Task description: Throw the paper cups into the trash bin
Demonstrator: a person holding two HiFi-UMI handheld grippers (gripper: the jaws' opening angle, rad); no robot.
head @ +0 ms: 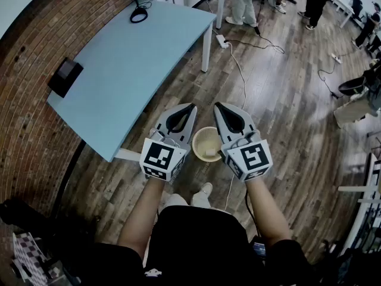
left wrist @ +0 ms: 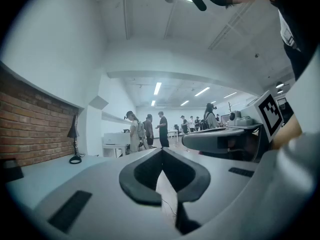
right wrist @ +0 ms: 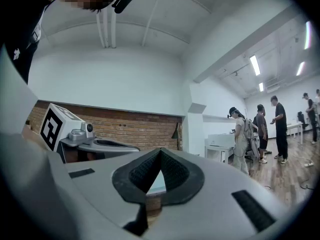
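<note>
Now holding left gripper (head: pixel 191 107) and right gripper (head: pixel 217 106) side by side above the wooden floor (head: pixel 286 100), each claw's jaws pressed together, pinching nothing. Between and beneath them, 1 round cream trash bin (head: pixel 205 130), upright, with a white paper cup (head: pixel 210 153) lying inside near its right wall. Left of that, a pale blue table (head: pixel 131 64).

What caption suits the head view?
Left gripper and right gripper, both shut and empty, flank the trash bin beside the table.
</note>
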